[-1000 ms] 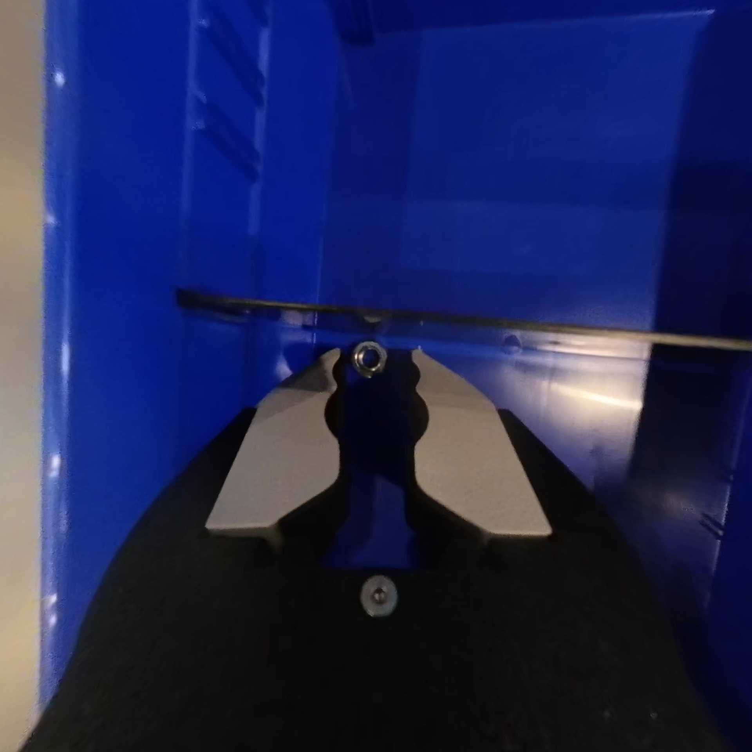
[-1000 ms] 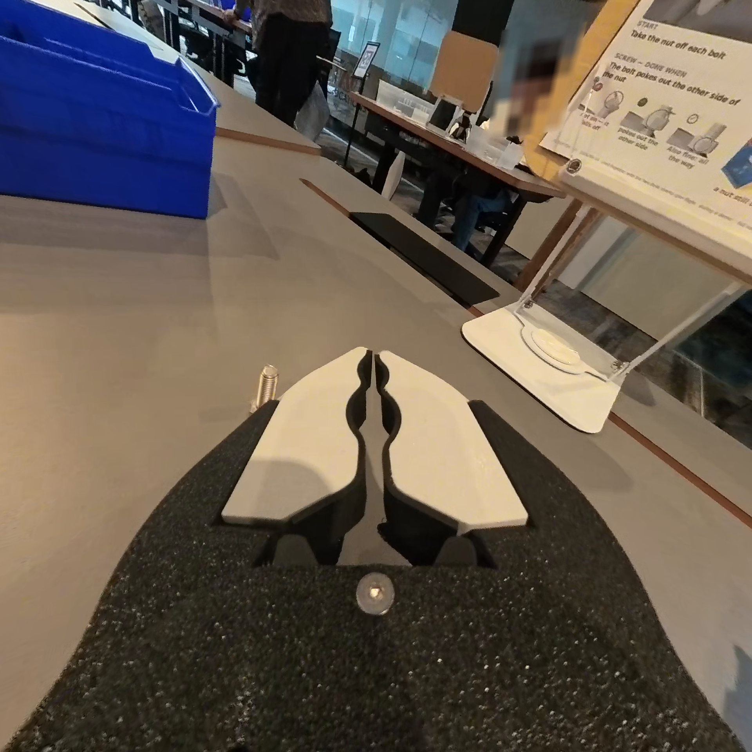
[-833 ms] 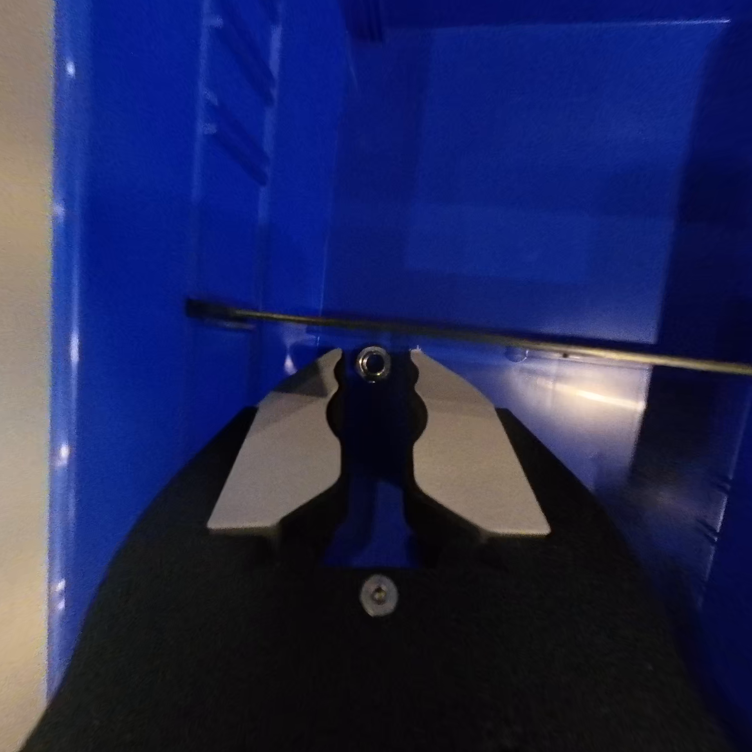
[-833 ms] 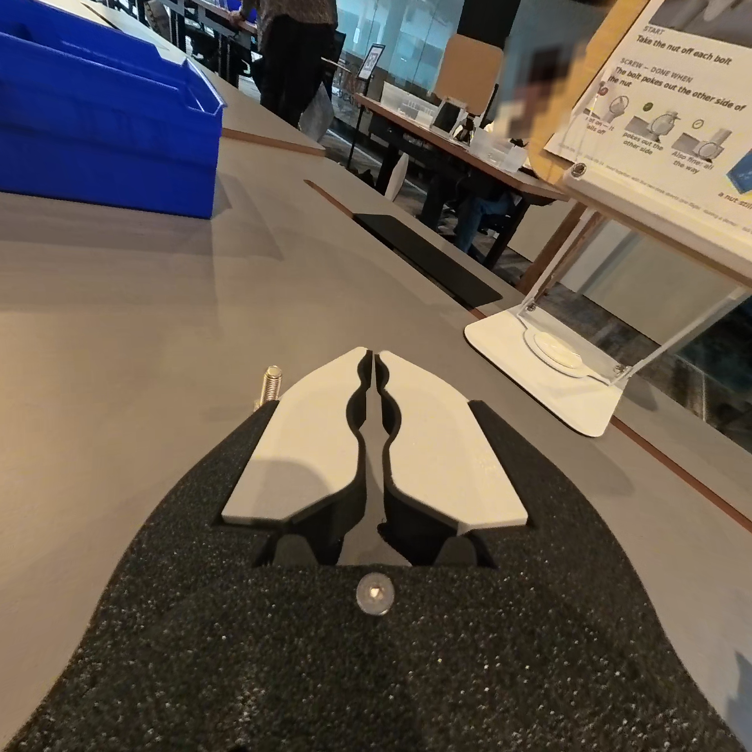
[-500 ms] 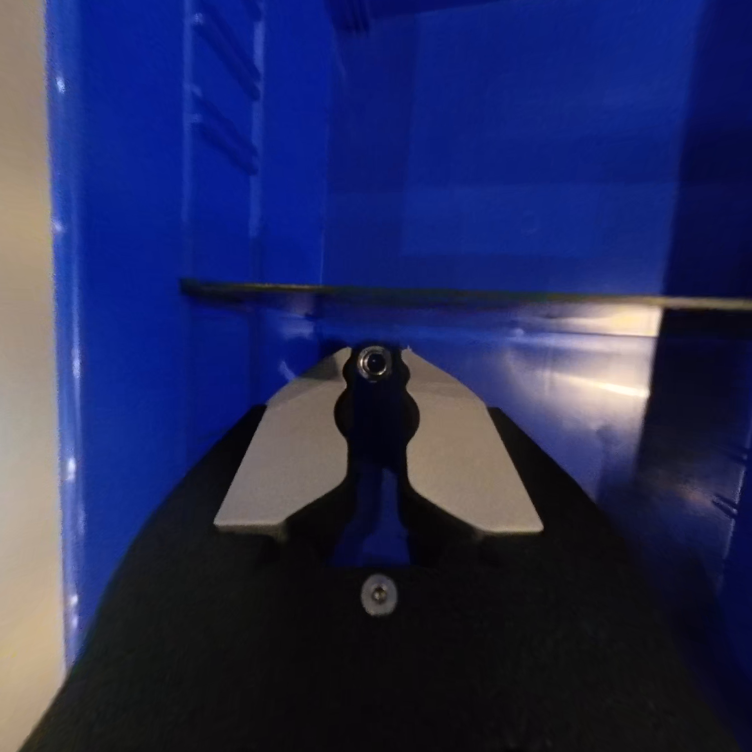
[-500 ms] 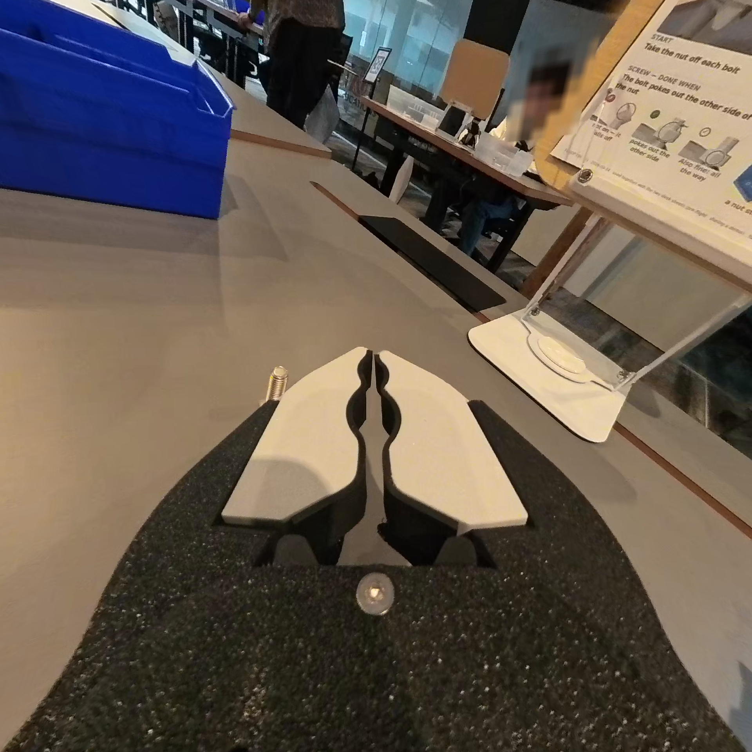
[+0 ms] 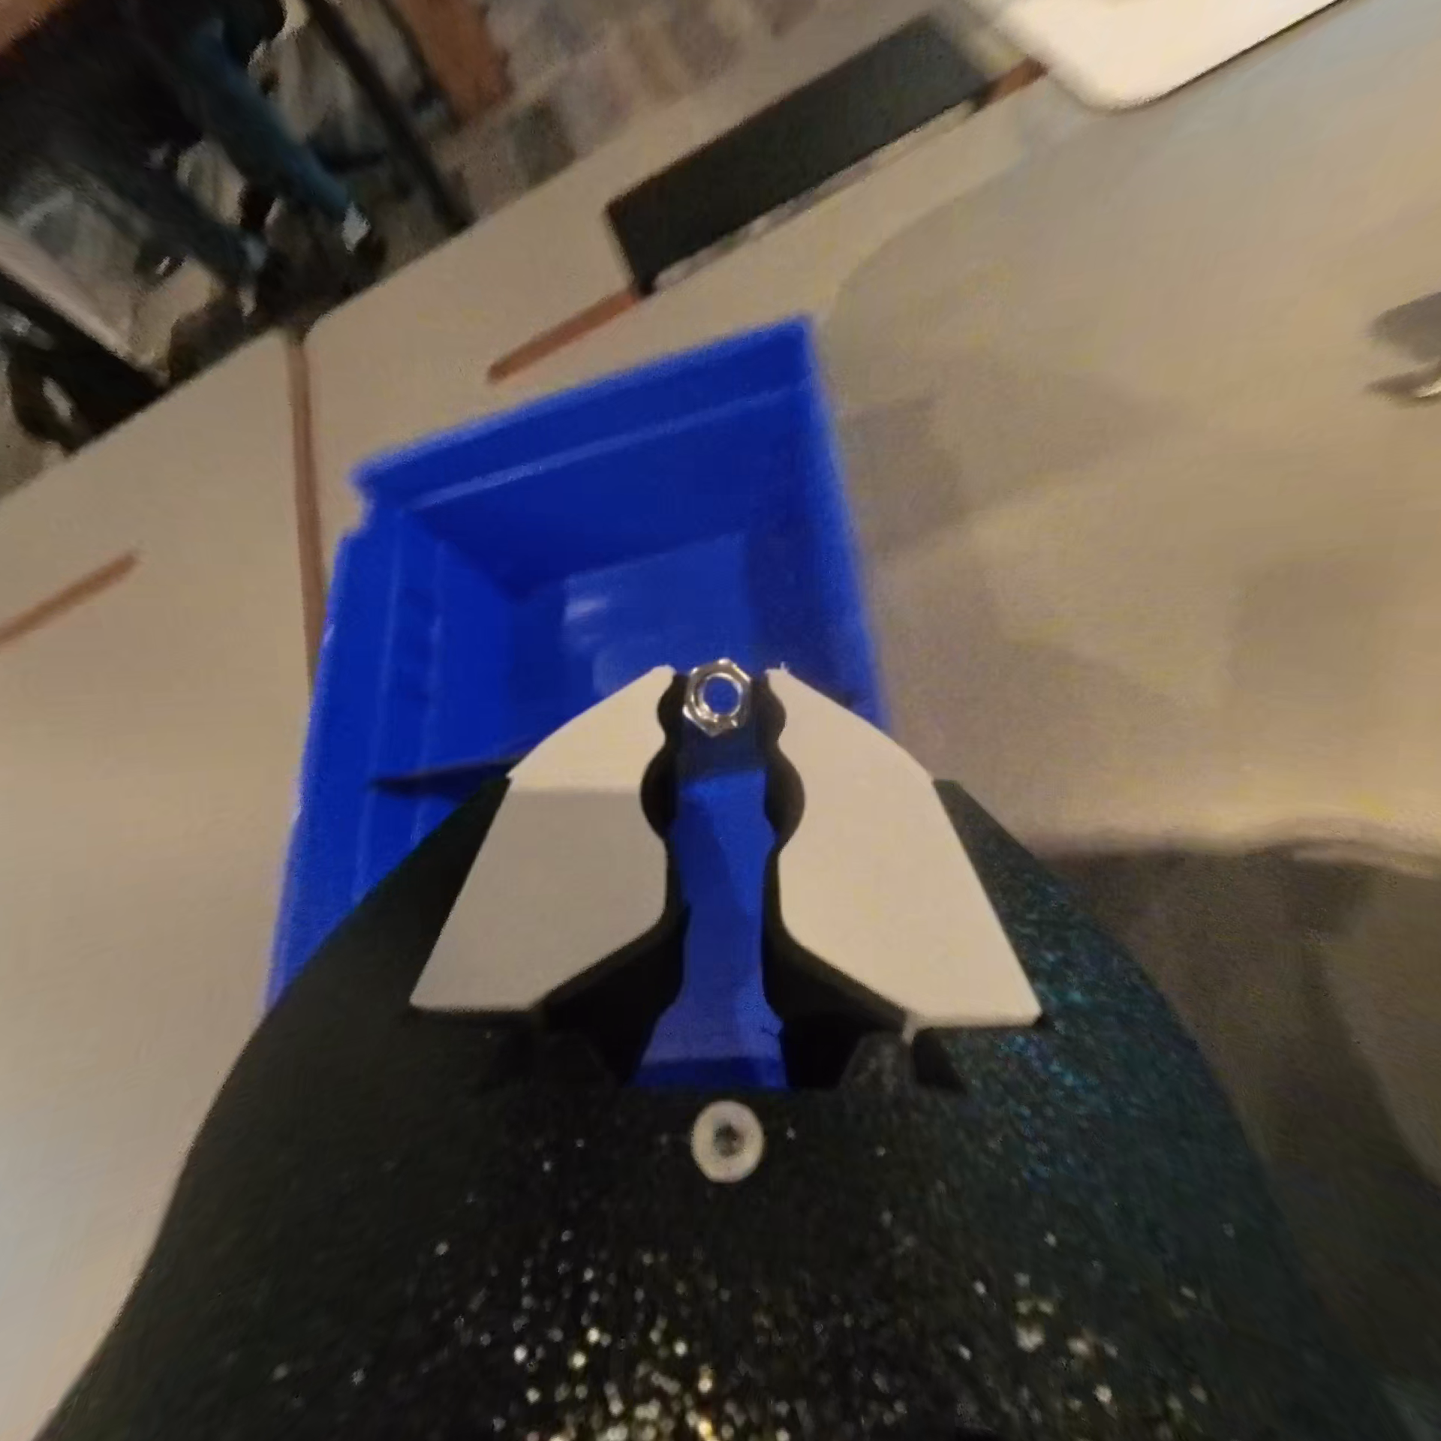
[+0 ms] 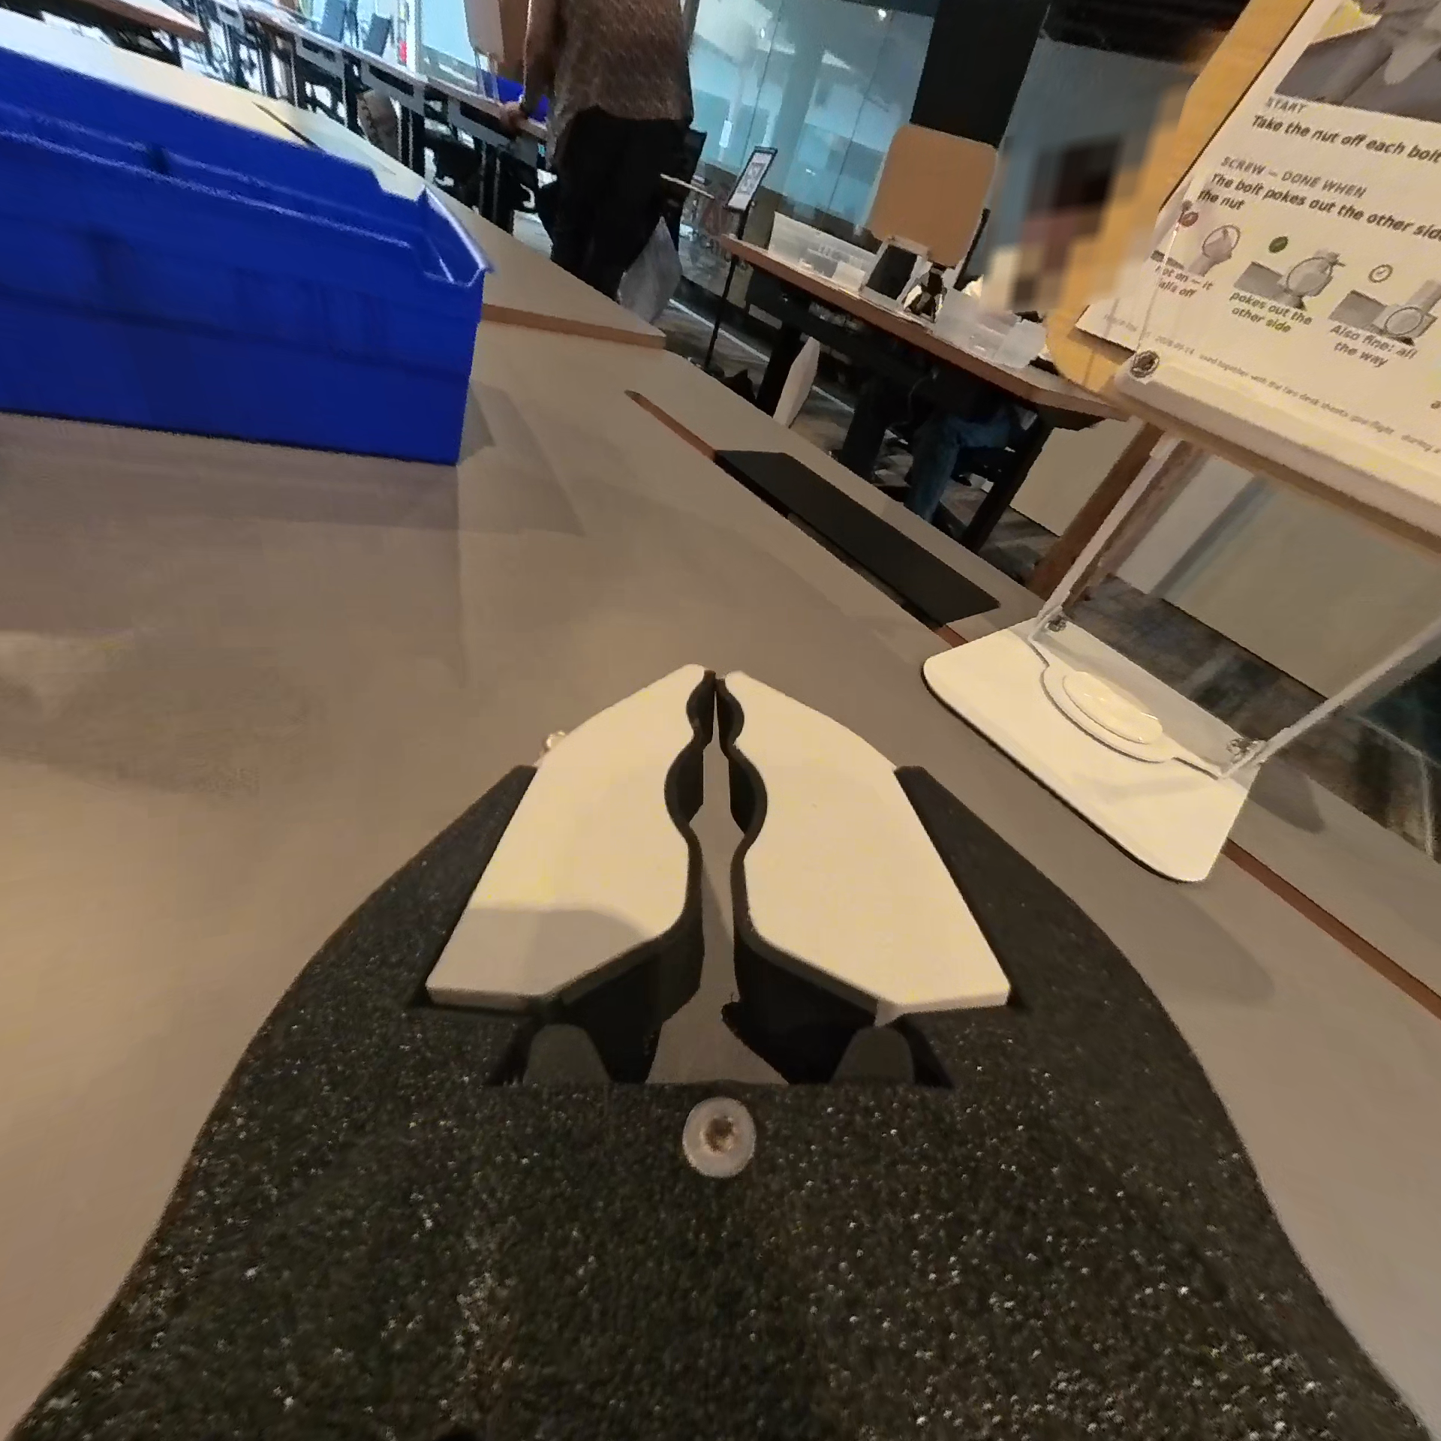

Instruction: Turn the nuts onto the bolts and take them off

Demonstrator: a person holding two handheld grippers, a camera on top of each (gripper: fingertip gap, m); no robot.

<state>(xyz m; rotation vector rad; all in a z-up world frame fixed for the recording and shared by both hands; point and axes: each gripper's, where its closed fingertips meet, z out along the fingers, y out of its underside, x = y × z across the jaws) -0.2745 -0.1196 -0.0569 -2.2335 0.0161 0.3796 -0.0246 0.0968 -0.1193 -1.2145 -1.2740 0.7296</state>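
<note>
Grey tabletop (image 8: 273, 624) held a blue bin (image 7: 468, 624); above it the left gripper (image 7: 717, 686) pinched a nut (image 7: 715, 696) at its tips, while the right gripper (image 8: 715, 678) rested closed and empty, a bolt (image 8: 555, 738) just beside it

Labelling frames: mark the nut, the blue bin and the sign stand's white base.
nut (image 7: 715, 698), left wrist view, its hex ring.
blue bin (image 7: 842, 561), left wrist view, right wall.
white base (image 8: 1006, 702), right wrist view, flat top.

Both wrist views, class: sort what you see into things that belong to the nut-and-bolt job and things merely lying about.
Belonging to the job:
- nut, pinched in the left gripper
- blue bin under it
- bolt, mostly hidden beside the shut right gripper

Lying about:
- instruction sign stand
- black strip in the table
- far desks
</note>
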